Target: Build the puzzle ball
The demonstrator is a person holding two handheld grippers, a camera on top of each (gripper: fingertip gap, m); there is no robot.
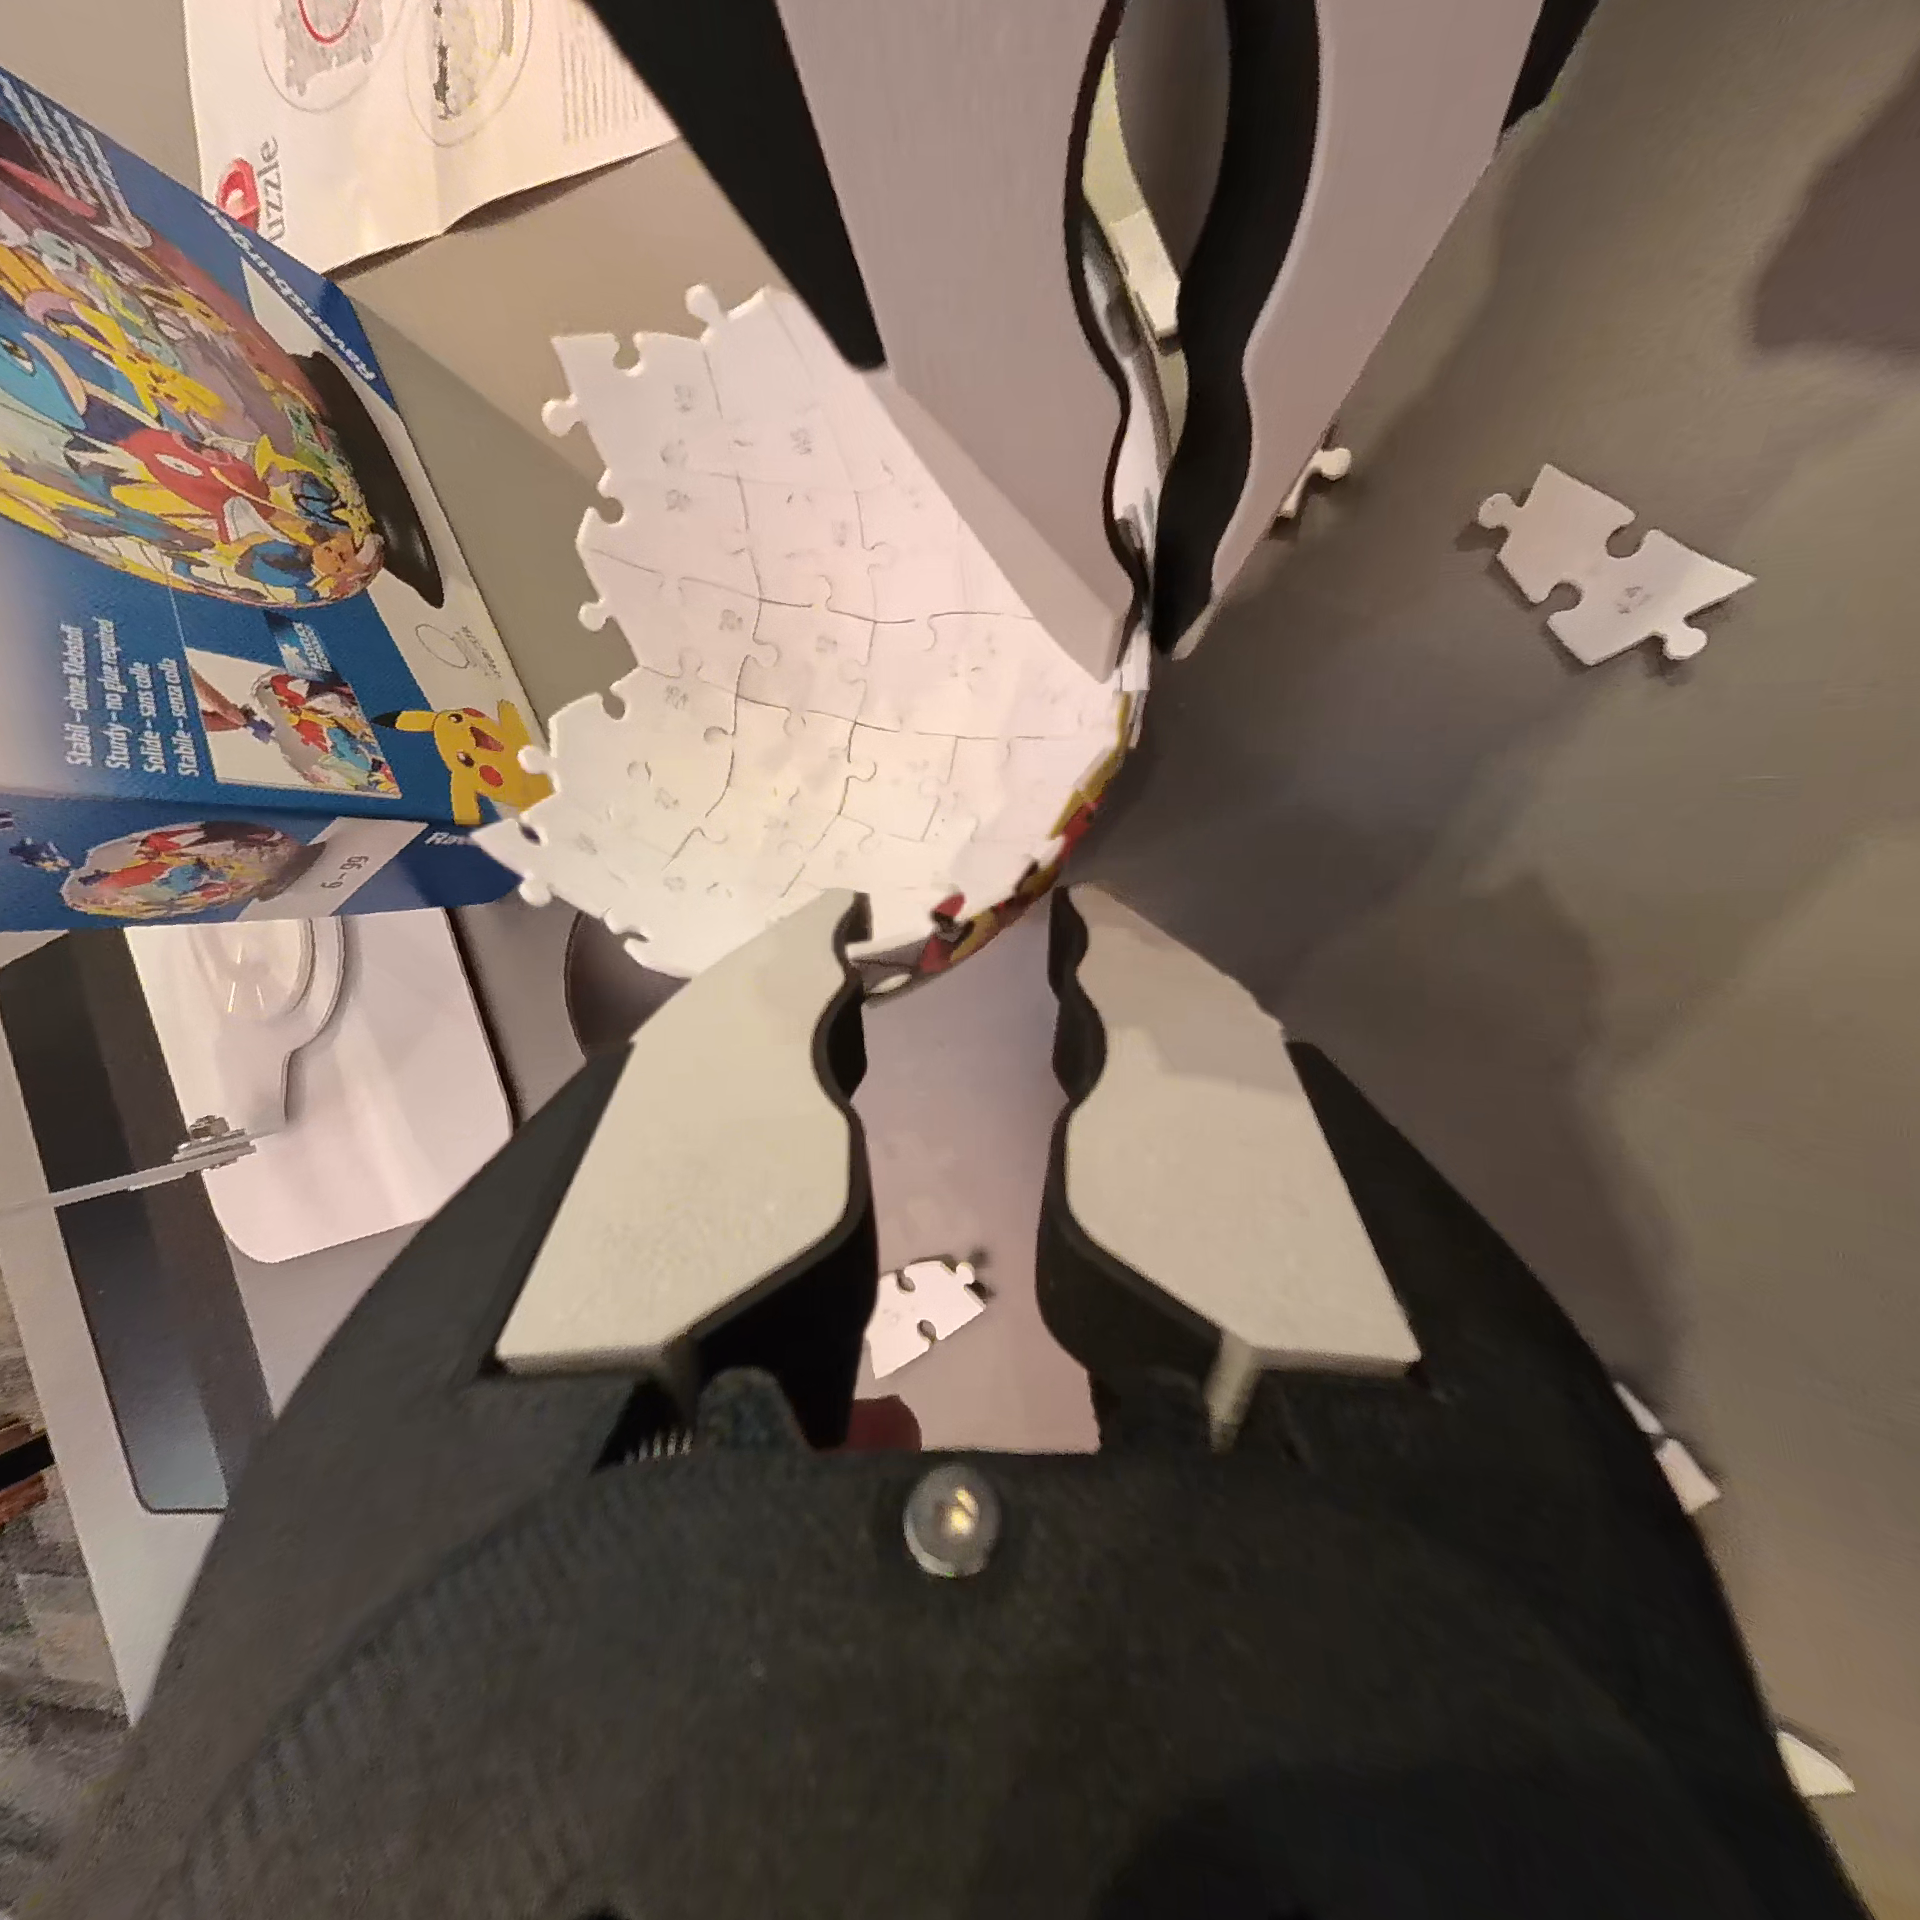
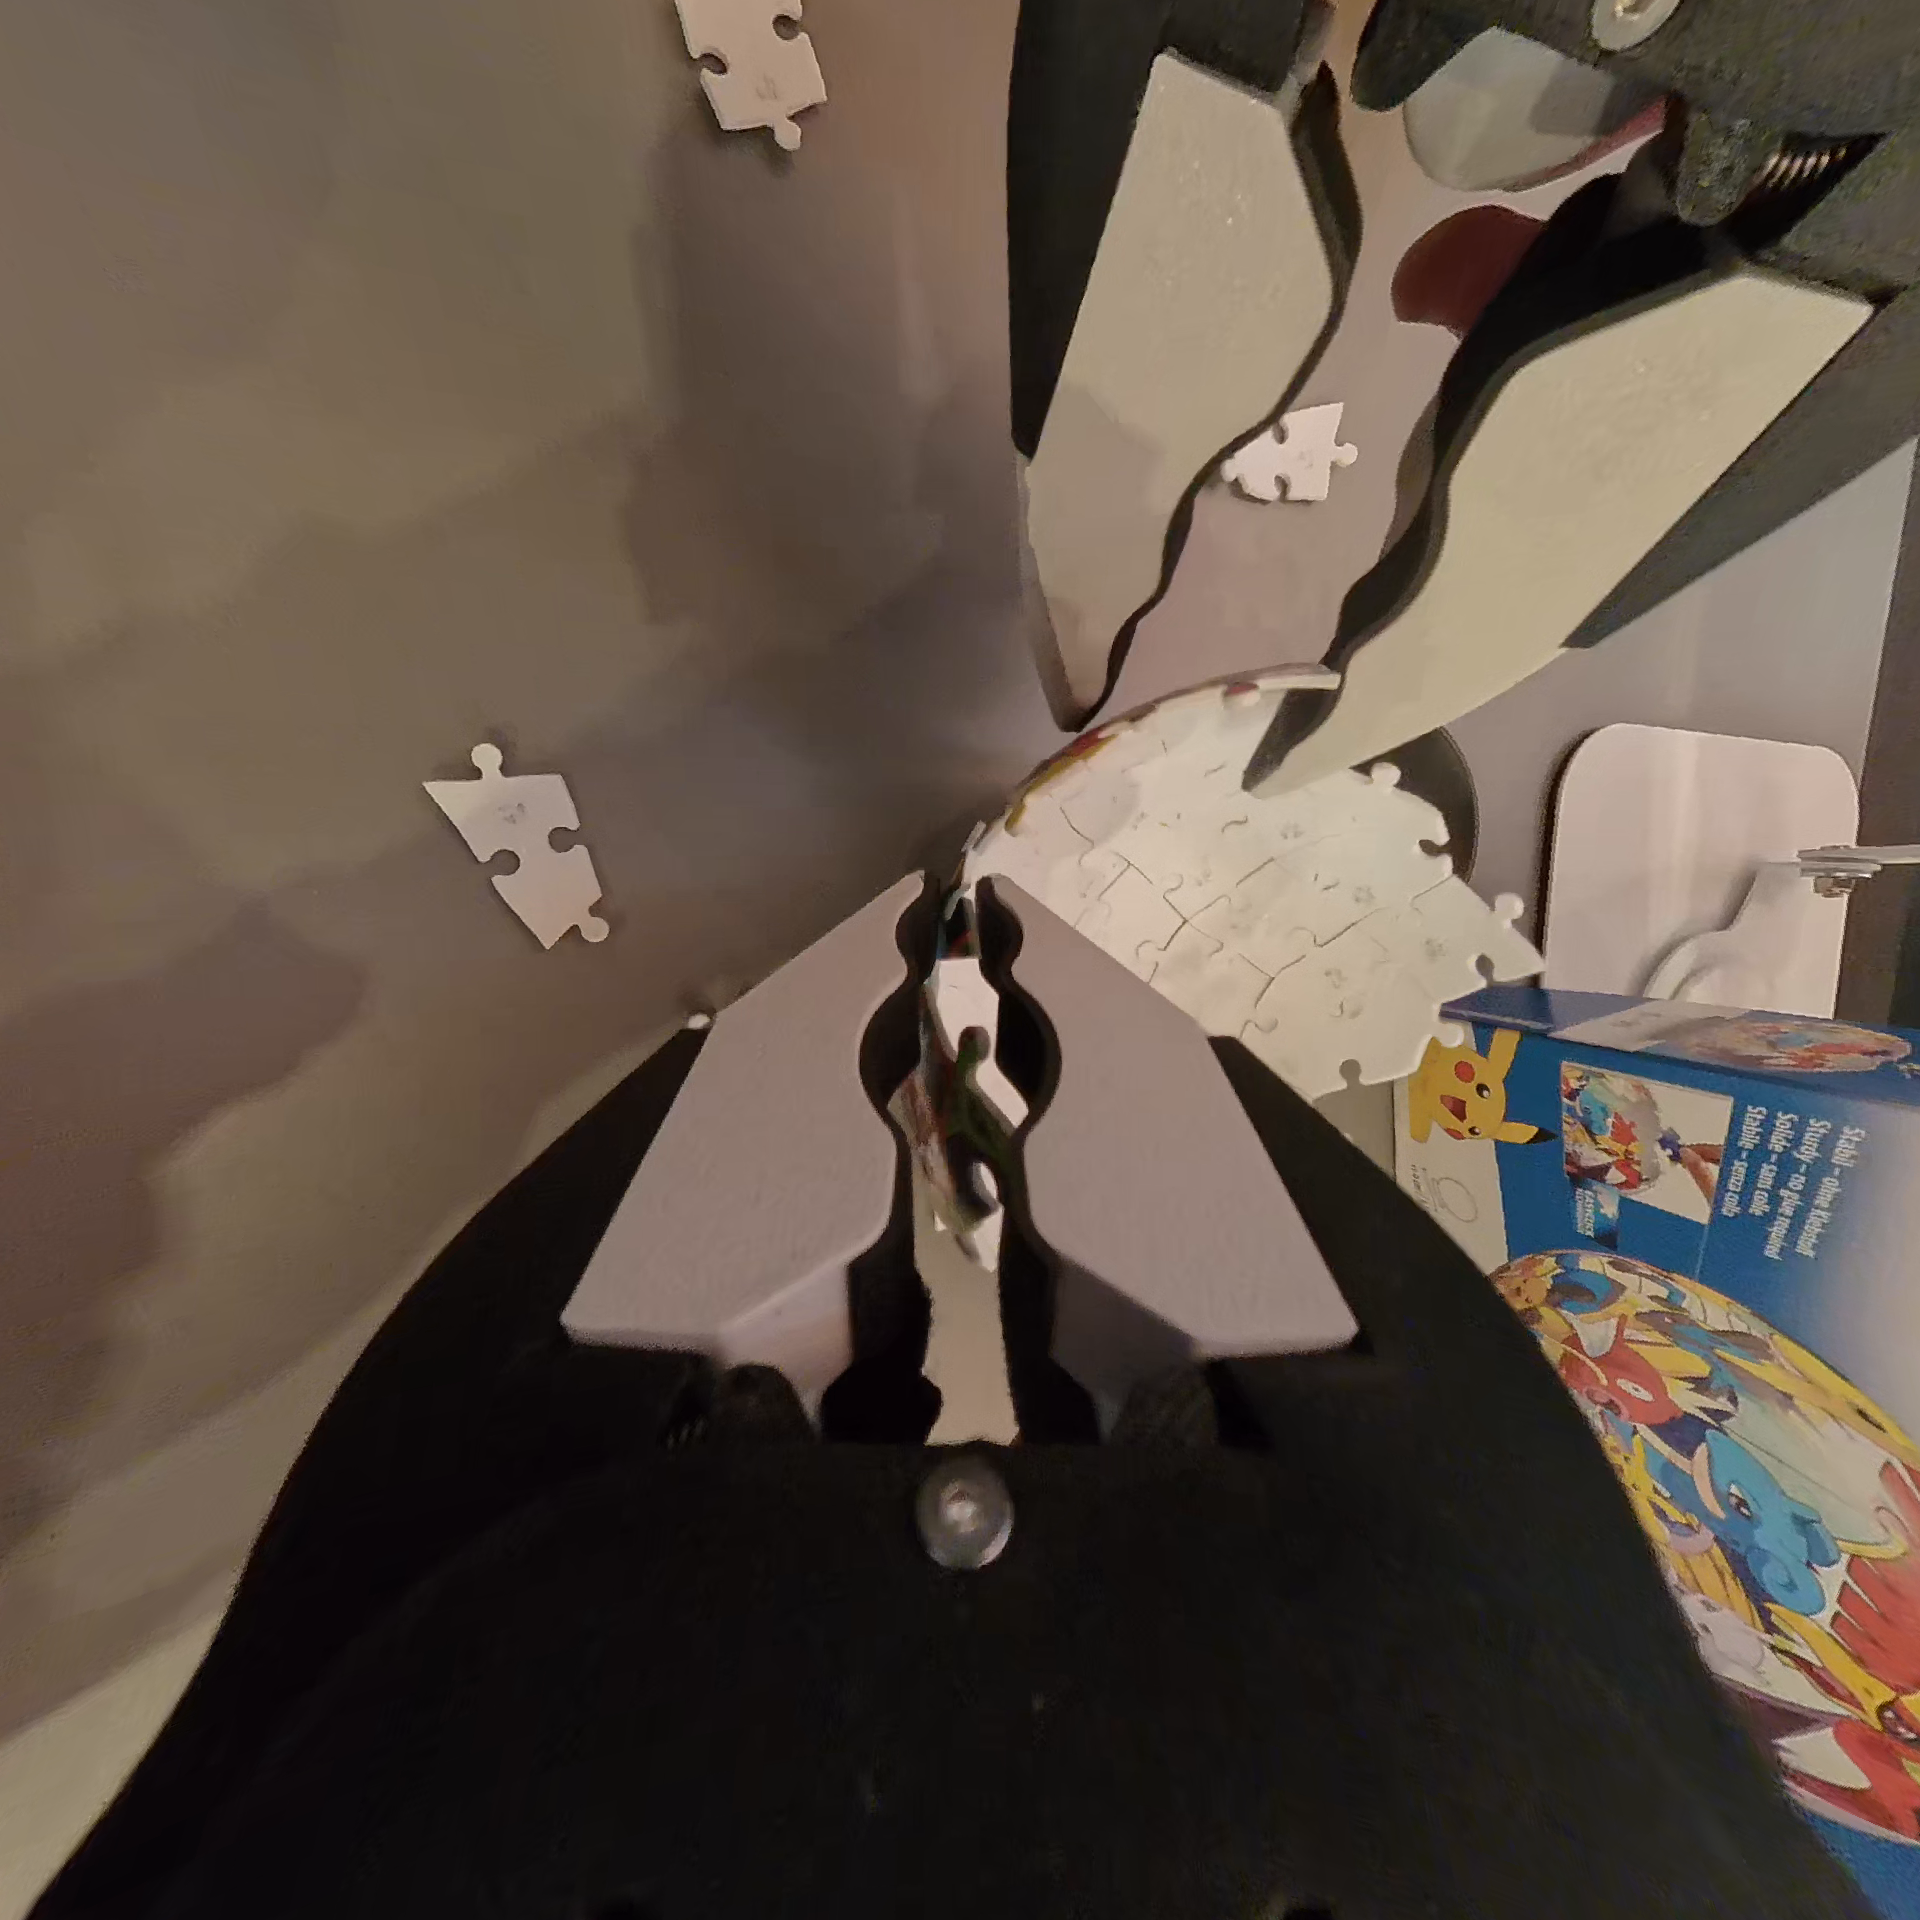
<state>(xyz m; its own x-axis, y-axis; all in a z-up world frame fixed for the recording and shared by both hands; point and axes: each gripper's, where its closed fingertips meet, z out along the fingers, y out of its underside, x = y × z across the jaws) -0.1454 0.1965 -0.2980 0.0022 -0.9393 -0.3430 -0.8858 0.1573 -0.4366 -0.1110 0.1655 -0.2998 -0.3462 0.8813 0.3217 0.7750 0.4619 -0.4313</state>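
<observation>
The half-built white-backed curved puzzle shell [image 1: 790, 665] is hanging above the grey tabletop [image 1: 1558, 935], just beside the blue printed puzzle box [image 1: 208, 540]. The right hand-held gripper [image 2: 961, 894] is pinching a loose printed puzzle piece [image 2: 956, 1101] against the shell's rim. The left hand-held gripper [image 1: 956, 914] is standing open at the shell's edge, one finger inside. I judge that a skewed push could be popping seams apart. The box and the white leaflet [image 1: 416, 114] beyond it are carrying printed writing.

Puzzle box [image 1: 208, 582]: cut by the left edge in the left wrist view.
Paper sheet [image 1: 416, 114]: cut by the top edge.
Piece [image 2: 961, 1101] in the right gripper [image 2: 961, 894]: mostly hidden between the fingers.
Half ball [image 1: 790, 686]: its right rim is hidden behind a gripper finger.
</observation>
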